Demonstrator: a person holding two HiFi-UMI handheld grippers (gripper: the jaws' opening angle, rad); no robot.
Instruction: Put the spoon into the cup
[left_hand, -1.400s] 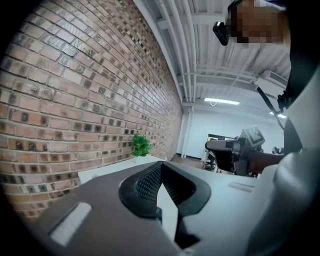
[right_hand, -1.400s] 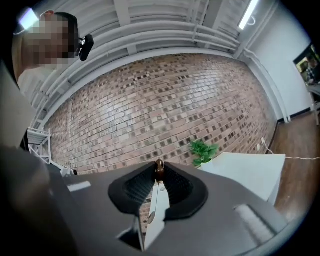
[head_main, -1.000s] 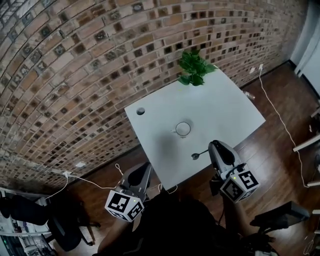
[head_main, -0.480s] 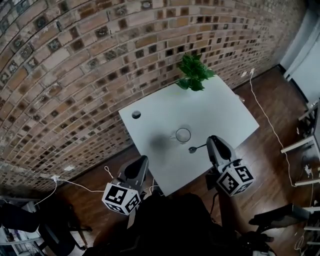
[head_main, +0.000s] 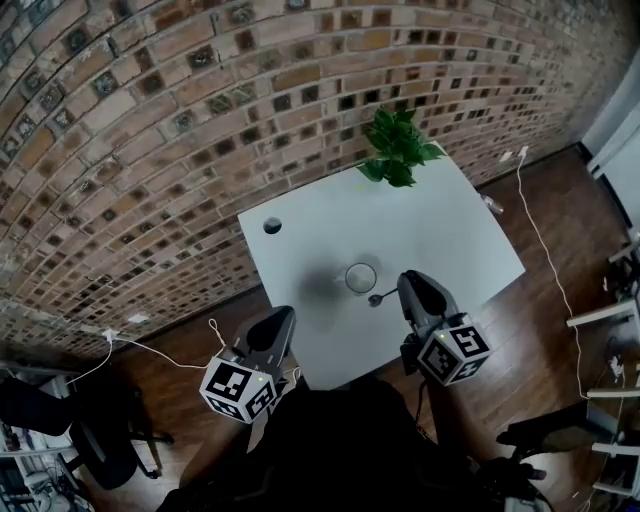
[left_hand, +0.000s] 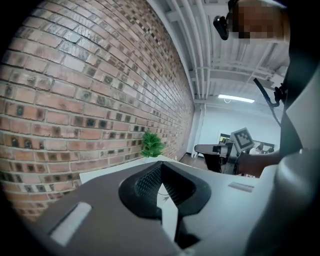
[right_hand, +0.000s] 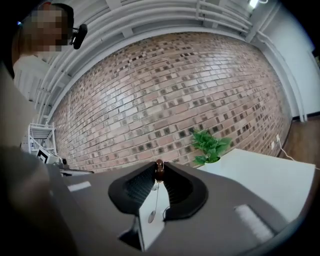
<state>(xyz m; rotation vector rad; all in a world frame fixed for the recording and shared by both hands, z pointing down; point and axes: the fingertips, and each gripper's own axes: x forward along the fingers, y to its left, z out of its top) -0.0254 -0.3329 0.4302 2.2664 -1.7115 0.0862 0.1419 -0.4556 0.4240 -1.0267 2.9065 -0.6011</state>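
Observation:
A small cup stands near the middle of the white table. My right gripper hovers over the table's near edge, just right of the cup, shut on the brown end of a thin spoon. The spoon's bowl points toward the cup and stops short of its rim. In the right gripper view the spoon runs down from the closed tips of the right gripper. My left gripper hangs off the table's near left edge, shut and empty, as the left gripper also shows in its own view.
A green potted plant stands at the table's far corner by the brick wall. A dark round hole sits near the table's left corner. A white cable trails over the wooden floor to the right. A dark chair stands at lower left.
Both grippers have moved forward toward the table. The right one has carried the spoon closer to the cup, so its bowl now lies just beside the rim.

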